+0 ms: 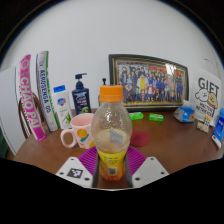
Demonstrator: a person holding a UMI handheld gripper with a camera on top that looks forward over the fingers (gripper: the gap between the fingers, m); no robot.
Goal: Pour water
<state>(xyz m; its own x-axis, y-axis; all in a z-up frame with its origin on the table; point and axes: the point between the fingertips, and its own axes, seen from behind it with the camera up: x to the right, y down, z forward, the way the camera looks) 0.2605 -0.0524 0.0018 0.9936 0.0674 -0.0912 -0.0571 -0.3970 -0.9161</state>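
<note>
With the tool clamped on the bottle, whose orange cap is on, and the pink mug standing on the bench at ten o'clock just beside it, the person does best to uncap, then tilt slowly over the mug's mouth.

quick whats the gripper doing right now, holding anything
gripper: shut on the bottle, one pink pad pressed against each side of it.

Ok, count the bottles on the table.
3. The orange-capped bottle stands between the tool's fingers; a dark pump bottle and a white-blue bottle stand behind the pink mug. Others may be hidden.
</note>
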